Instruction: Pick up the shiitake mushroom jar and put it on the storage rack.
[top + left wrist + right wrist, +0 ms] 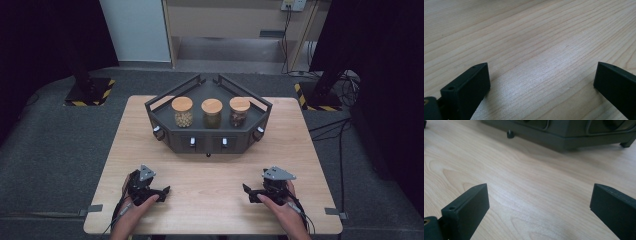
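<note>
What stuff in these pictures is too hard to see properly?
- Jar contents: in the high view, the three cork-lidded jars are too small to tell what fills them.
- Dark rack: the right gripper view's top edge cuts it off.
- Front knobs: high view, too small to make out any markings.

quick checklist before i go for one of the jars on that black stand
1. Left tongs open, nothing between them: ok.
2. Right tongs open, nothing between them: ok.
3. Three jars upright in a row on the stand: ok.
4. Wooden lids seated on all three jars: ok.
5. Bare table between both tongs and the stand: ok.
6. Whether the stand's raised rail blocks a side-on grasp: cannot tell.
</note>
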### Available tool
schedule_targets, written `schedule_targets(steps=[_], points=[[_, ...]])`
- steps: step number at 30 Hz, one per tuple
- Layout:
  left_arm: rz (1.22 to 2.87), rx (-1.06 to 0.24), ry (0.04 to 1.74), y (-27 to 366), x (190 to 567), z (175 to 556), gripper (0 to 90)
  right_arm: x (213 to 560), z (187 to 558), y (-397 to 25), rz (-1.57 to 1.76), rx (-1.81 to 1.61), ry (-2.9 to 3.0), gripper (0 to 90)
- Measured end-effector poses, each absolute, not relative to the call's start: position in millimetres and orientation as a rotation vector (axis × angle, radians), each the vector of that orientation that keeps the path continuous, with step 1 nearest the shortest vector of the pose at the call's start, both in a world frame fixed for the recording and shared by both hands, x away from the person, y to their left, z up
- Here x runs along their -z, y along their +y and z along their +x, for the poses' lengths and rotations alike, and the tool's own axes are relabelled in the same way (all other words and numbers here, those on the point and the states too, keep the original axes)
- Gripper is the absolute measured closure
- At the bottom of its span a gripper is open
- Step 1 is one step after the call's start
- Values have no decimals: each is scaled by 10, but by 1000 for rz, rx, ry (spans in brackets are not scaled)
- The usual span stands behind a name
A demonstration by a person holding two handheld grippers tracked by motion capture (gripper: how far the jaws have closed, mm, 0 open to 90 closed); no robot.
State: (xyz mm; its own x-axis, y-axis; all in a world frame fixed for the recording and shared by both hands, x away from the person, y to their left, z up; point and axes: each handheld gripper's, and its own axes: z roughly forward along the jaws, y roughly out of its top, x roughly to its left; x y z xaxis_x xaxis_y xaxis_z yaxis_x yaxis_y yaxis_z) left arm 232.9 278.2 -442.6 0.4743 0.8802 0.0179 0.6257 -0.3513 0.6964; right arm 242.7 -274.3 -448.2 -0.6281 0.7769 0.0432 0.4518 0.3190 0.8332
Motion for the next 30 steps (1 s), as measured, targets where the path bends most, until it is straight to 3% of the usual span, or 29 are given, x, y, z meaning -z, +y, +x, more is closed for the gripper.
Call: schedule_targets(steps=[30], points=[[2095, -524, 1243, 2782, 4428, 2330, 0, 4553, 2603, -2477, 1110, -1039, 2389, 3]])
